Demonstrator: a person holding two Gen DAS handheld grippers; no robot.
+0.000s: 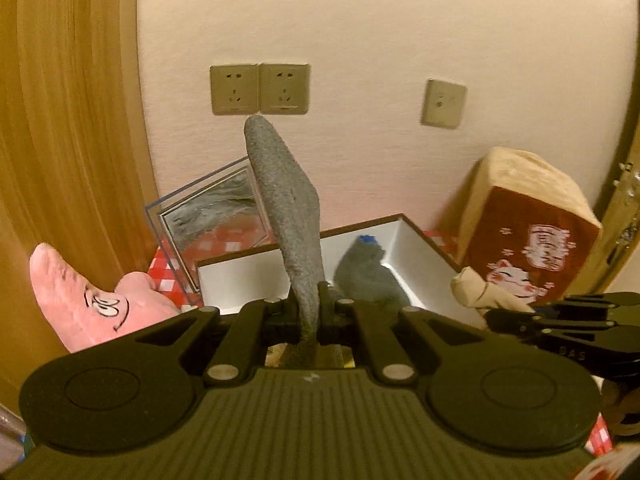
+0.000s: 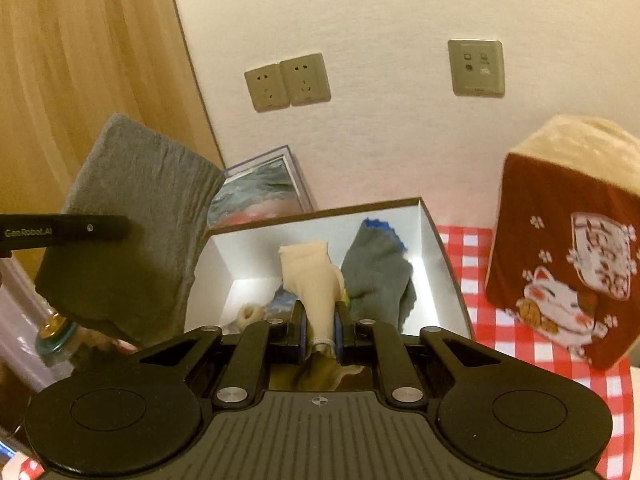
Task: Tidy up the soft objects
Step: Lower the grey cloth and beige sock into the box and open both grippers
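Grey knit sock [image 1: 285, 200]: pinched in the left gripper [image 1: 307, 312], jaws pressed together on its lower end, toe standing upright above the near-left corner of the white box [image 2: 430, 240]. Cream sock [image 2: 314, 280]: clamped in the right gripper [image 2: 320, 338], held over the box's near edge. Grey sock with blue cuff [image 2: 378, 268]: lying inside the box, right half. Pink plush [image 1: 88, 300]: left of the box. Lucky-cat cushion [image 2: 568, 256]: right of the box, on red checked cloth [image 2: 472, 264]. Clear frame [image 1: 208, 216]: behind the box, leaning on the wall.
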